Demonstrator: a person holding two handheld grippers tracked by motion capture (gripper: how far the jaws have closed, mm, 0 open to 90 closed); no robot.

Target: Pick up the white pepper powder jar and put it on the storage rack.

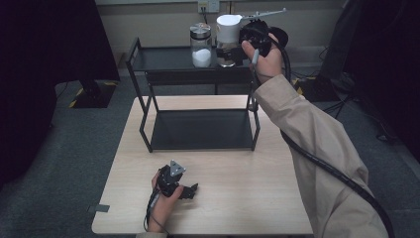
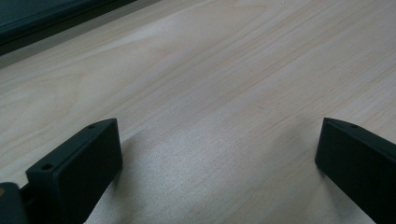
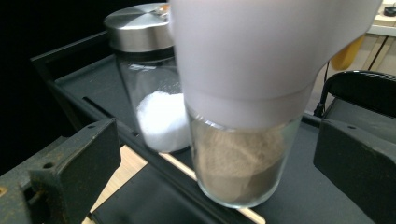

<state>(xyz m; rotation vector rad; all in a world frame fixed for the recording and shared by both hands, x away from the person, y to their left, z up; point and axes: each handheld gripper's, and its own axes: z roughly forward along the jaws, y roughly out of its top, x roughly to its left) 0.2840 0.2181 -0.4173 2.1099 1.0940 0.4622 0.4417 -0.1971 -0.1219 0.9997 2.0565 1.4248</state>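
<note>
Closest to my right gripper's lens stands the white-capped grinder jar [image 3: 243, 116], so near that its pale cap fills the upper half of the right gripper view. Its clear glass base holds a brownish powder and rests upright on the top shelf of the black metal rack [image 1: 163, 58], close to the shelf's front rail. My right gripper [image 3: 215, 172] has its jaws spread wide, one on each side of the glass, and neither pad touches it; gaps show on both sides. From the high view I see the same right gripper [image 1: 236, 48] held up at the shelf by my right hand [image 1: 267, 57], with the jar's white cap [image 1: 228, 27] just left of the gripper body.

Just beside the grinder jar, on its left in the high view, stands a second glass jar [image 1: 201, 44] with a brushed steel lid and white grains heaped in its bottom. In the right gripper view that jar [image 3: 154, 93] sits a little behind the grinder; I cannot tell whether the two touch.

Below, the rack's lower shelf [image 1: 200, 129] lies on the light wooden table [image 1: 247, 198].

Well apart from all this, near the table's front edge, my left hand [image 1: 163, 203] holds the left gripper [image 1: 194, 190] low over the wood. Its jaws [image 2: 219, 163] stand wide open with bare tabletop between them.
</note>
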